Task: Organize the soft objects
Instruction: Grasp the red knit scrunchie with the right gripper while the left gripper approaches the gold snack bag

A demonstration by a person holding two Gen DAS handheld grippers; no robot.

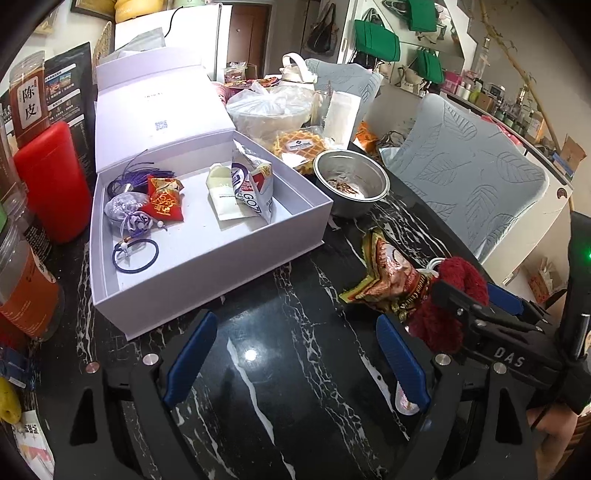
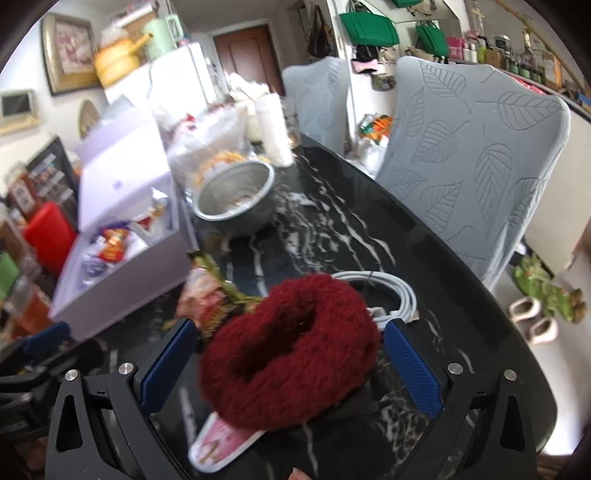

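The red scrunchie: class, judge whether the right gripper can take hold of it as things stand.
Probably yes. The scrunchie already lies between the open blue pads of the right gripper, and nothing blocks them. A snack packet and white cable lie just beyond it, outside the pads.

Black marble table (image 1: pixel 280 295), two leaf-print covered chairs (image 2: pixel 476 166), brown door (image 2: pixel 245 55), green bags (image 2: pixel 369 27) hanging on the wall.
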